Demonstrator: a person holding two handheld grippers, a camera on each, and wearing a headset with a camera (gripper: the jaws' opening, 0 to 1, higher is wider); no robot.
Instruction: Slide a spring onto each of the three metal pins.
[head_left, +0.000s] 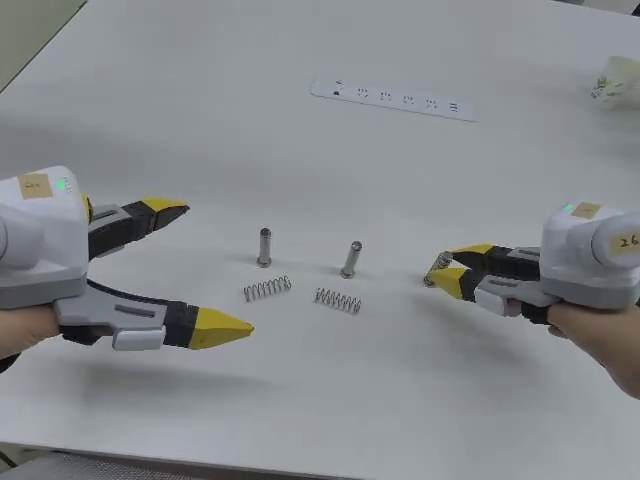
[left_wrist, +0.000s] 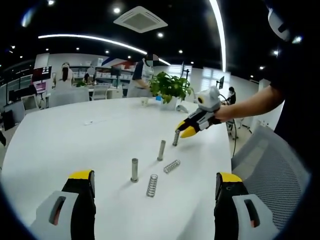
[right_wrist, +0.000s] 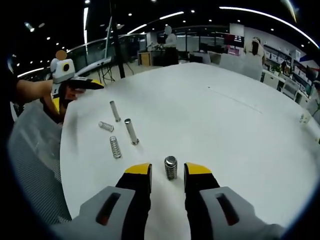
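Two bare metal pins (head_left: 264, 246) (head_left: 351, 258) stand upright mid-table, seen again in the left gripper view (left_wrist: 134, 170) (left_wrist: 161, 150). In front of them lie two loose springs (head_left: 267, 289) (head_left: 337, 300). A third pin (right_wrist: 171, 167) stands on the table with a spring around it, just at the tips of my right gripper (right_wrist: 168, 171) (head_left: 446, 273). Its jaws are narrowly open, with a gap showing on each side of that pin. My left gripper (head_left: 198, 268) (left_wrist: 155, 176) hovers wide open left of the pins, holding nothing.
A white power strip (head_left: 395, 100) lies at the back of the white table (head_left: 200, 100). A crumpled clear item (head_left: 617, 78) sits at the far right corner. The table's near edge runs just under both grippers. A mesh chair (left_wrist: 270, 165) stands beside the table.
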